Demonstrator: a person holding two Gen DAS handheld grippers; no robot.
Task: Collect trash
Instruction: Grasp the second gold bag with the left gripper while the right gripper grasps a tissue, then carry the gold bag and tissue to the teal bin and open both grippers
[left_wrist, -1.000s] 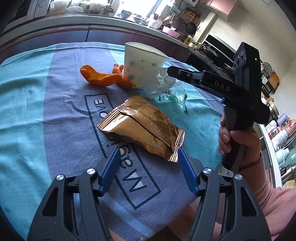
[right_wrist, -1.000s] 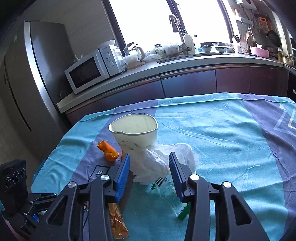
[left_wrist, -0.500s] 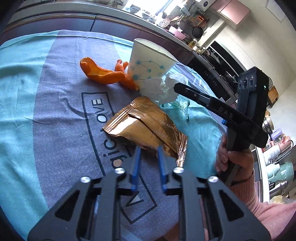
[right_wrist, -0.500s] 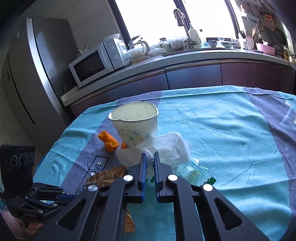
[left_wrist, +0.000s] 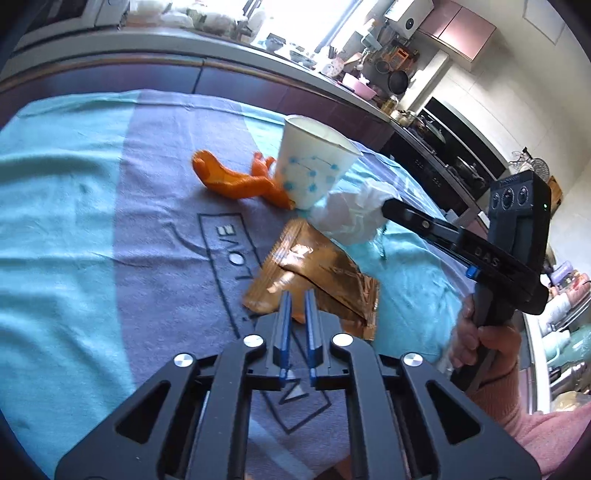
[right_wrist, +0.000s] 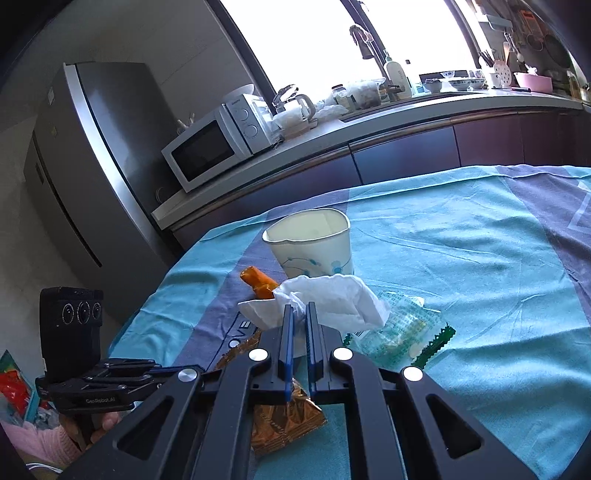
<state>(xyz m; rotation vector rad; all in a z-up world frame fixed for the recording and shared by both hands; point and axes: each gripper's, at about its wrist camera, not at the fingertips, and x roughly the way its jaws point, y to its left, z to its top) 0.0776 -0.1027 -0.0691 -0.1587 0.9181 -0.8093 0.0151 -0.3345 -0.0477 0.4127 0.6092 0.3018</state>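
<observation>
Tissue (right_wrist: 332, 299) pinched in right tool (right_wrist: 299, 314), gold wrapper (left_wrist: 314, 273) between opening left tool (left_wrist: 297, 302)

Both tongs, the left gripper (left_wrist: 297, 306) and right gripper (right_wrist: 298, 321), are black with blue pads and silver screws. A pink sleeve (left_wrist: 546, 439) sits behind the right one's handle

We see a table under a teal and grey cloth (left_wrist: 74, 229). On it stand a paper cup (left_wrist: 314, 166), orange peel (left_wrist: 229, 177), a clear wrapper (right_wrist: 402, 328) and a gold packet (left_wrist: 321, 273), close together.
</observation>
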